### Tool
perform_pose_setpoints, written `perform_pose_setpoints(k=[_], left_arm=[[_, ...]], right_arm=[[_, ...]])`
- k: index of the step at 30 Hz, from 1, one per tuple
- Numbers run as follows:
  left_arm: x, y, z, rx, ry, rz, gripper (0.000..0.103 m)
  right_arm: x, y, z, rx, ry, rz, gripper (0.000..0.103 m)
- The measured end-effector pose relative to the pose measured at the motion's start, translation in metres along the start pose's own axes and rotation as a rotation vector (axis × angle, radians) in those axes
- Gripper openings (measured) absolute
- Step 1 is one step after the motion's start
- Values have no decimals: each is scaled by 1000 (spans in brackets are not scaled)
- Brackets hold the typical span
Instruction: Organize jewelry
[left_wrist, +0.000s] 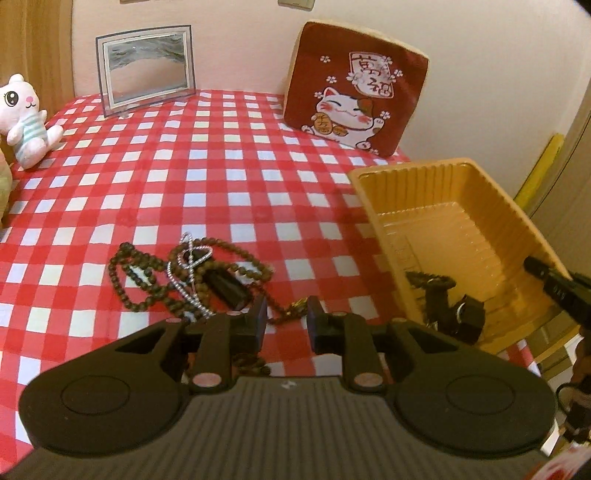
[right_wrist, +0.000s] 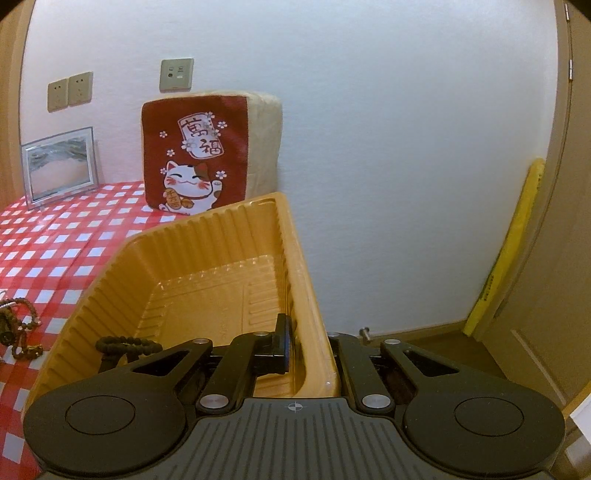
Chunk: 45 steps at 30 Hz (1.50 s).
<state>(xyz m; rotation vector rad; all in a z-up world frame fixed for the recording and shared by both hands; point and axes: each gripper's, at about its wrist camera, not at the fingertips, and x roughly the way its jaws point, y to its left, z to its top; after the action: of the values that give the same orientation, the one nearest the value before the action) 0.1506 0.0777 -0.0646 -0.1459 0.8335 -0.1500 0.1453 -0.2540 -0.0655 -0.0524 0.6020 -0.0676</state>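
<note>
A pile of jewelry lies on the red checked tablecloth: a brown bead necklace (left_wrist: 127, 275), a silver chain (left_wrist: 186, 273) and a black pendant (left_wrist: 229, 288). My left gripper (left_wrist: 286, 319) is open just above the near end of the beads, beside a small gold piece (left_wrist: 295, 305). A yellow plastic tray (left_wrist: 461, 206) is tilted up off the table at the right, with a dark bead bracelet and black tassel (left_wrist: 443, 299) inside. My right gripper (right_wrist: 308, 345) is shut on the tray's near right wall (right_wrist: 314, 332); the bracelet (right_wrist: 127, 345) shows inside.
A lucky-cat cushion (left_wrist: 354, 96) leans on the wall at the back right. A picture frame (left_wrist: 146, 68) stands at the back left. A white plush cat (left_wrist: 26, 118) sits at the left edge. The table ends just right of the tray; a door (right_wrist: 546, 258) stands beyond.
</note>
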Motion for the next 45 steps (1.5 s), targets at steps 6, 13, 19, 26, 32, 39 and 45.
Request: perform_pose_setpoints(k=[6,13,19,26,32,39,45], left_arm=[[2,6,-8,13,13,15,23],[4,8,-16,45,25,27,23],[7,4,-21,85,20,14,23],[19,-4,-22,136,21,-12,23],[38,-15,-19,212,19,-27,23],[65,-21,-9,263,31,-47,25],[83,-22,-4,288,55,-41,25]], right_arm=[[-1,1,0,-1,2,-7,6],[-2,2,-1,1,7,-16,6],[-1,2,-1,1,8,-18,6],[-1,2,-1,1,9,-18,6],[-1,2,-1,2,10,-18,6],[1,1,-1,7,14,-16,6],[1,0,-2,9,16,-16,6]])
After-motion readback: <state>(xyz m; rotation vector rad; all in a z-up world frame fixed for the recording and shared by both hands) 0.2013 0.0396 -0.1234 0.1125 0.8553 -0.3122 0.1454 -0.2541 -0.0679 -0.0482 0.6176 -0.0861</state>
